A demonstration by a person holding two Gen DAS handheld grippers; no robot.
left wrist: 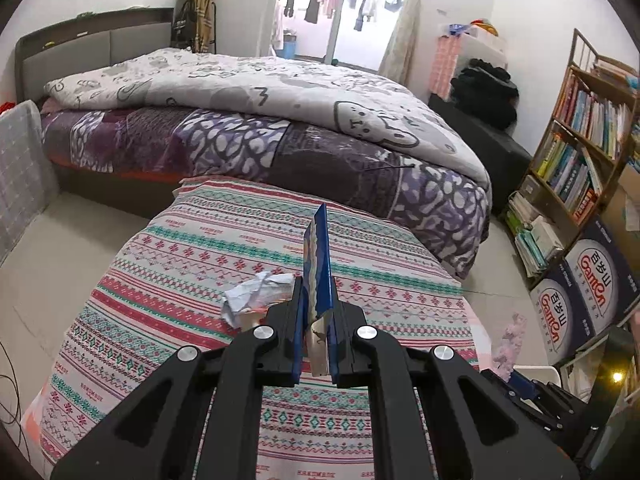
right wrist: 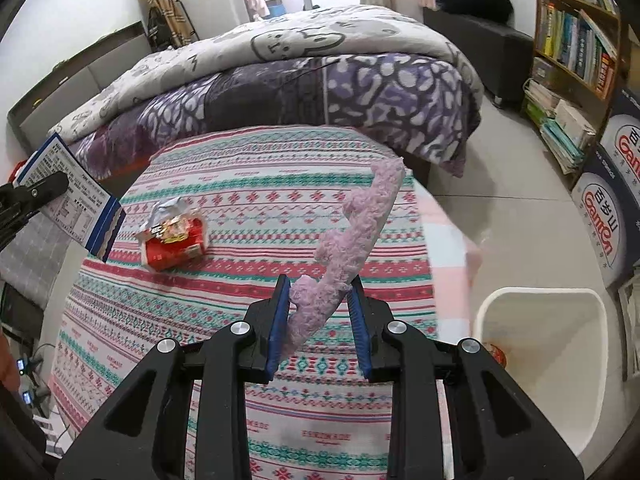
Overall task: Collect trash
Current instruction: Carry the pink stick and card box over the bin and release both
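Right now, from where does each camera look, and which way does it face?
Left wrist: sits behind the left gripper, looking down over the patterned table cloth toward the bed; its fingers clamp a blue packet.
Right wrist: sits behind the right gripper, facing the same way; its fingers hold a pink fuzzy strip beside the white bin.
Both show the cloth, bed, blue packet and crumpled red wrapper.

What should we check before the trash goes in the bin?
1. Left gripper shut on the blue wrapper: ok.
2. Right gripper shut on the fuzzy purple strip: ok.
3. White bin in sight, top open: ok.
4. Bin has room: ok, only something small shows inside.
5. Table cleared: not ok, the red packet lies on the patterned cloth.
6. Bin directly under either gripper: cannot tell.
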